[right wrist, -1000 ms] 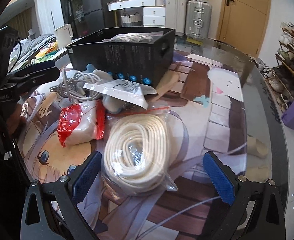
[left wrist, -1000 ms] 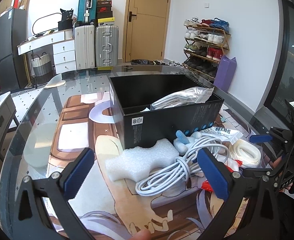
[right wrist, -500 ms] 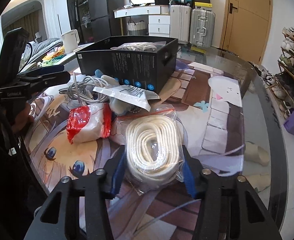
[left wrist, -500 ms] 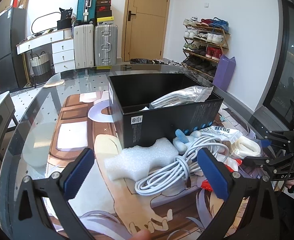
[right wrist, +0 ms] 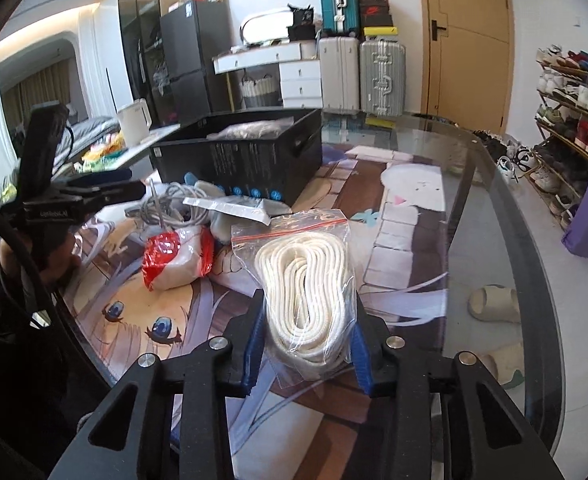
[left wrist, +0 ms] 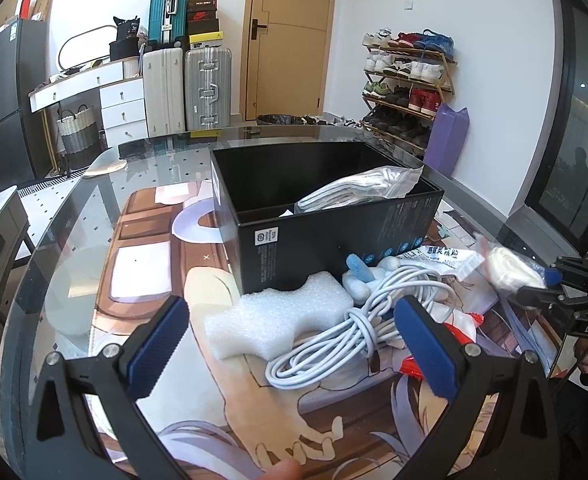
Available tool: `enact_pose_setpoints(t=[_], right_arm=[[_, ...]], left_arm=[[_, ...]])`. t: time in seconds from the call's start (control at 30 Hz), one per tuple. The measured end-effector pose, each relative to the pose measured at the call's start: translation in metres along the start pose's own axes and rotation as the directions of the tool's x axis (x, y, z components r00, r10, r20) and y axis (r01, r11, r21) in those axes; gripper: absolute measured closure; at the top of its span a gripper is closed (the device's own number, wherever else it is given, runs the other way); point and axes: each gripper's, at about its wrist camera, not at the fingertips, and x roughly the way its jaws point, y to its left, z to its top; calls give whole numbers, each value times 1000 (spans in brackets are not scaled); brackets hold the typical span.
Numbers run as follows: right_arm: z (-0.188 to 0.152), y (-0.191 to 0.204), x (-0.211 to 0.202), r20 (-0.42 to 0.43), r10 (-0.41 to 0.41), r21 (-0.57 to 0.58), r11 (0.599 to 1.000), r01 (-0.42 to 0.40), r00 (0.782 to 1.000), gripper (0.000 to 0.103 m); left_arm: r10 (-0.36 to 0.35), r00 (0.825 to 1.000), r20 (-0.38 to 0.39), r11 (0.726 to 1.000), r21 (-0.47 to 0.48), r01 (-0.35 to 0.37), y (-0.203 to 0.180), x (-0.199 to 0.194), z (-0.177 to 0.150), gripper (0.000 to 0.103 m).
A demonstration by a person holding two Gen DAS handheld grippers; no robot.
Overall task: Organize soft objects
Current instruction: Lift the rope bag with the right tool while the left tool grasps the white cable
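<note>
Round glass table [left wrist: 94, 208] is sitting over an anime-print mat [right wrist: 406, 216]. Right gripper [right wrist: 308, 344] is pinching the bagged white rope coil [right wrist: 306, 276], bag tilted up off the mat. Left gripper [left wrist: 290, 344] is hovering with fingers spread wide over the white cable bundle [left wrist: 350, 332] and foam piece [left wrist: 278, 320], beside the black box [left wrist: 334, 236]. Suitcases [left wrist: 186, 80], wooden door [left wrist: 290, 36], shoe rack [left wrist: 406, 80] are lining the back wall.
</note>
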Motion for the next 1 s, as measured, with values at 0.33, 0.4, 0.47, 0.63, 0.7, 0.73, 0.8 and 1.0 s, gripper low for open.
enact_pose_setpoints(t=[0.33,0.4,0.47,0.63,0.7,0.73,0.8,1.0], right_arm=[[8,-6,-22,96,-6,38,999,3,995,66],[10,-6,-25,107,-5,38,999,1,994,66],[13,-5,-25,117,-1,41,999,-3,993,66],[24,3,-25,151,21,21,999,-25,988,66],[28,7,-22,156,28,11,999,-30,987,66],[29,8,-20,157,32,8,999,-33,987,66],[32,11,-18,162,39,1,999,-39,986,66],[38,16,-14,176,49,-4,999,-49,983,66]], left_arm=[[51,998,-35,995,83,-48,-17,7,0,0],[49,998,-48,995,90,-44,-18,9,0,0],[39,998,-48,995,96,-34,-19,9,0,0],[11,999,-38,996,94,-7,-22,7,0,8],[2,999,-41,996,93,2,-22,7,-1,16],[-5,999,-46,996,86,9,-21,8,-1,23],[-22,998,-52,997,71,26,-20,9,0,33],[-87,995,-49,993,81,90,-23,7,-1,63]])
